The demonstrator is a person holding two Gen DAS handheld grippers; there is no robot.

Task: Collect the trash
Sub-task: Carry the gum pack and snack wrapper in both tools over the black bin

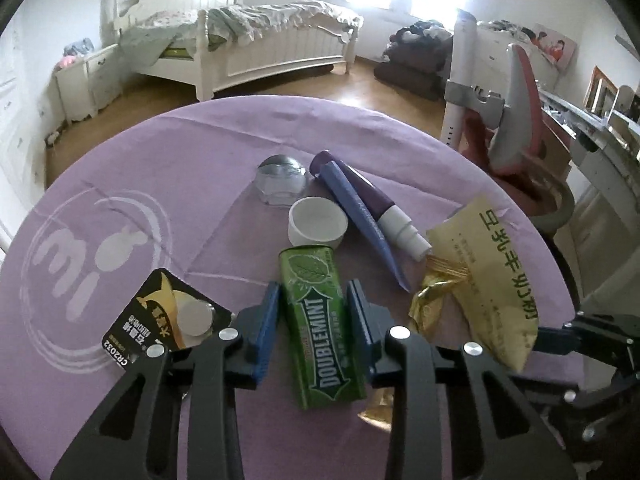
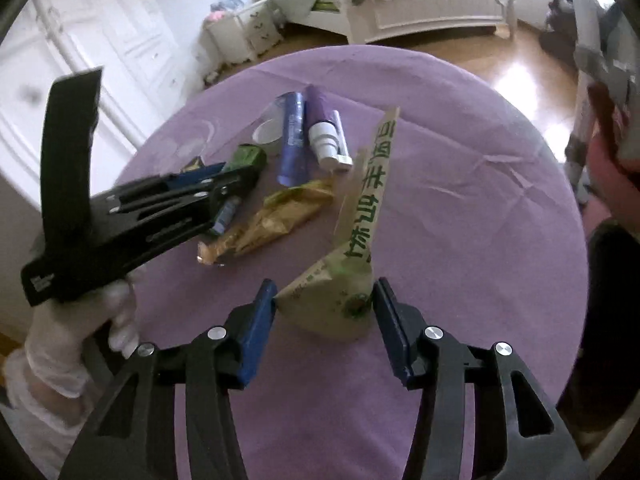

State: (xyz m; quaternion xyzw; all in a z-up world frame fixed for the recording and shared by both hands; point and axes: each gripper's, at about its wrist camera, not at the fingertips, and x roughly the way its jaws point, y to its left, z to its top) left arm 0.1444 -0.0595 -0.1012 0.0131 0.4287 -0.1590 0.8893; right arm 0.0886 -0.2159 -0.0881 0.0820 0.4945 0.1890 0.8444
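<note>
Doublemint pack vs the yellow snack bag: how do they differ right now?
The Doublemint pack is a green, rigid box lying flat between the left gripper pads; the yellow snack bag is thin, creased and standing up on edge between the right gripper pads. The pack bears white lettering, the bag green. Both sit on the purple tablecloth.

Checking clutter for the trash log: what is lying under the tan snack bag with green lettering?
A crumpled gold wrapper pokes out from under the snack bag, on the purple tablecloth. Whatever else lies beneath the bag is covered.
</note>
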